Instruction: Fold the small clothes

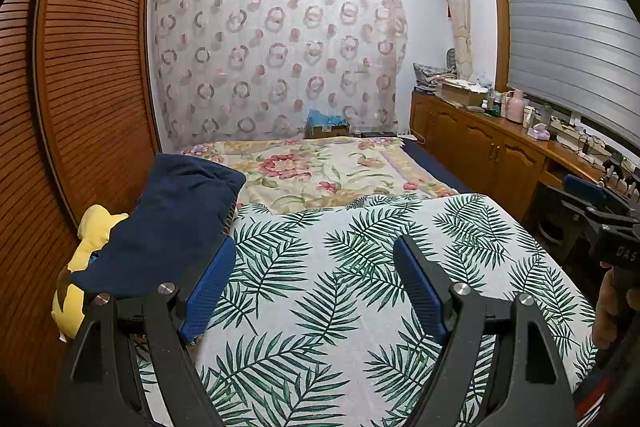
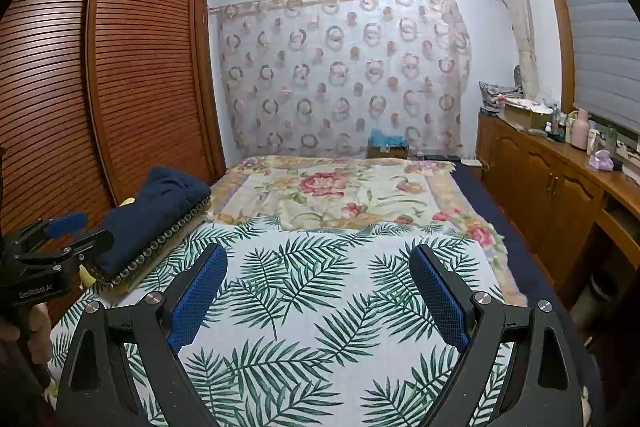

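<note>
Your bed (image 1: 440, 169) carries a palm-leaf sheet (image 1: 340, 267) in front and a floral blanket (image 1: 320, 171) behind. A navy folded cloth (image 1: 172, 219) lies at its left edge.

Right gripper (image 2: 318, 291) open over palm-leaf sheet (image 2: 320, 307), nothing between jaws.
Blue pads wide apart above the sheet. Navy folded cloth (image 2: 160, 211) on beaded mat (image 2: 156, 251) at left edge. Left gripper (image 2: 60, 227) at far left, hand (image 2: 24, 323) below it. Floral blanket (image 2: 340, 191) behind, louvred wardrobe (image 2: 100, 87) left.

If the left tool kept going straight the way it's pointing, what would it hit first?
Probably the palm-leaf sheet on the bed: the open left tool tilts down over bare fabric, nothing between. The navy bundle lies off to its left. Depth is uncertain.
</note>
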Demonstrator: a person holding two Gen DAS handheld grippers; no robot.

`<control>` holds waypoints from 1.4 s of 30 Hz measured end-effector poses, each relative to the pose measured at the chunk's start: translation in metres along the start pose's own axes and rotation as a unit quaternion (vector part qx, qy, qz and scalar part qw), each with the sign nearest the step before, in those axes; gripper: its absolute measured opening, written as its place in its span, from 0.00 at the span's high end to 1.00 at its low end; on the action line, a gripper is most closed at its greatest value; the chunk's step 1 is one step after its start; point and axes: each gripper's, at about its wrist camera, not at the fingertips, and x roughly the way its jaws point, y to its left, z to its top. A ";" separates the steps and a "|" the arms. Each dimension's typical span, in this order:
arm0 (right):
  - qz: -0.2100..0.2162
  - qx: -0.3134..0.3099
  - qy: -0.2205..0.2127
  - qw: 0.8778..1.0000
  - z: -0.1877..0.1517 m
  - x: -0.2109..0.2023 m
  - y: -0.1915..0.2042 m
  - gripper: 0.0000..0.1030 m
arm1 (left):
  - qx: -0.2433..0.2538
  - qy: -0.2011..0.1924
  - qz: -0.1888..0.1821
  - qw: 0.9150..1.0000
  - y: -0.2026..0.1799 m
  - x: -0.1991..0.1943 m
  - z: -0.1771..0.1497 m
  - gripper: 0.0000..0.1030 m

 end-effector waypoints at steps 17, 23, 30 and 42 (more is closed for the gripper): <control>0.003 0.000 0.004 1.000 0.002 0.000 -0.015 0.10 | -0.001 -0.004 0.000 1.000 -0.004 -0.003 0.001 0.21; -0.001 0.000 0.004 1.000 0.005 0.001 -0.020 0.10 | 0.000 -0.005 0.002 1.000 -0.006 -0.005 0.003 0.21; 0.000 0.001 0.006 1.000 0.007 0.002 -0.024 0.10 | 0.000 -0.005 0.001 1.000 -0.005 -0.006 0.004 0.21; 0.000 -0.001 0.005 1.000 0.006 0.001 -0.026 0.10 | 0.000 -0.006 0.002 1.000 -0.005 -0.006 0.003 0.21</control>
